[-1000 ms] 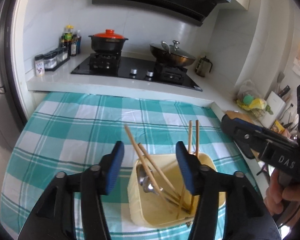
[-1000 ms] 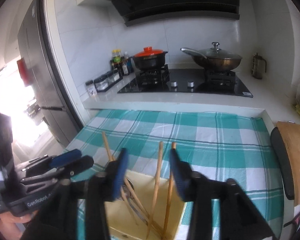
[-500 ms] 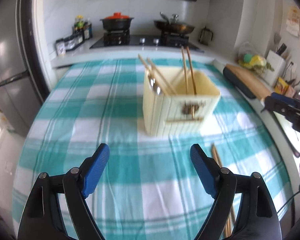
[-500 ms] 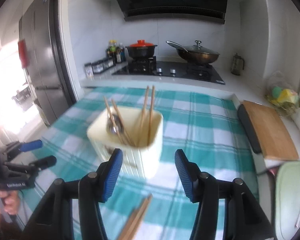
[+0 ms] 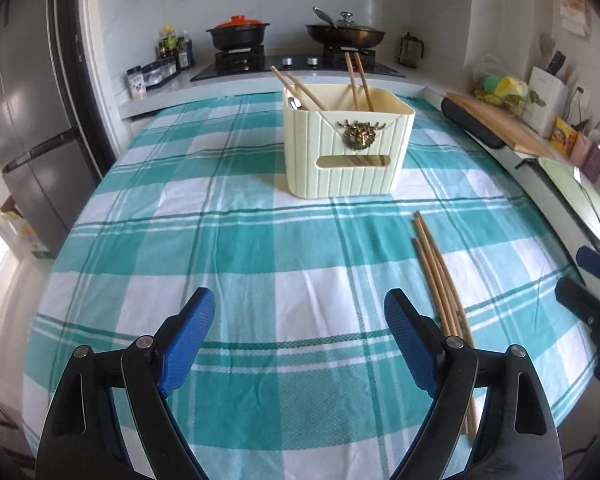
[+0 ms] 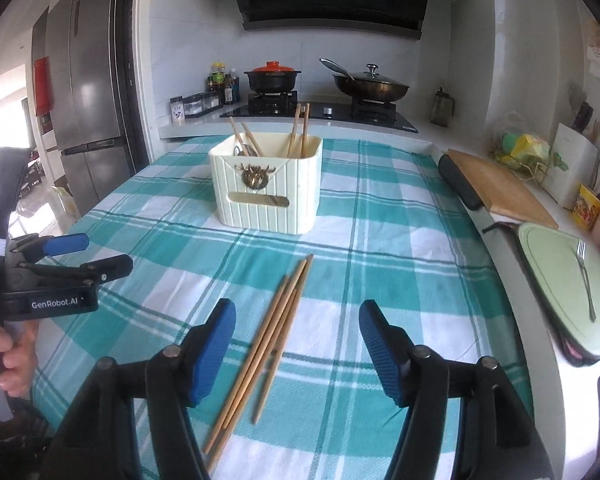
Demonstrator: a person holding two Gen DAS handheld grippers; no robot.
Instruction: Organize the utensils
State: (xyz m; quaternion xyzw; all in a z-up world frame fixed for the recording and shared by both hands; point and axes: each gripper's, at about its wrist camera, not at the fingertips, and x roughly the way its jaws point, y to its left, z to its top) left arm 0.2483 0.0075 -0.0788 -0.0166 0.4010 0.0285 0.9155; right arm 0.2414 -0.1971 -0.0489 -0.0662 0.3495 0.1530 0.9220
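Observation:
A cream utensil box stands on the checked tablecloth, holding upright chopsticks and a spoon. Several loose chopsticks lie on the cloth in front of it. My left gripper hovers over bare cloth to their left, jaws opening with nothing between them. My right gripper hangs over the loose chopsticks, jaws opening. The sticks lie below its gap, and the pads do not touch them.
A wooden cutting board and a pale green board with a fork sit along the right counter. Behind the table are the stove, a red-lidded pot, a wok and condiment jars. A fridge stands at left.
Both grippers have pulled back from over the box toward the table's near side and sunk a little. Both jaws stand wider. The loose chopsticks have come into view.

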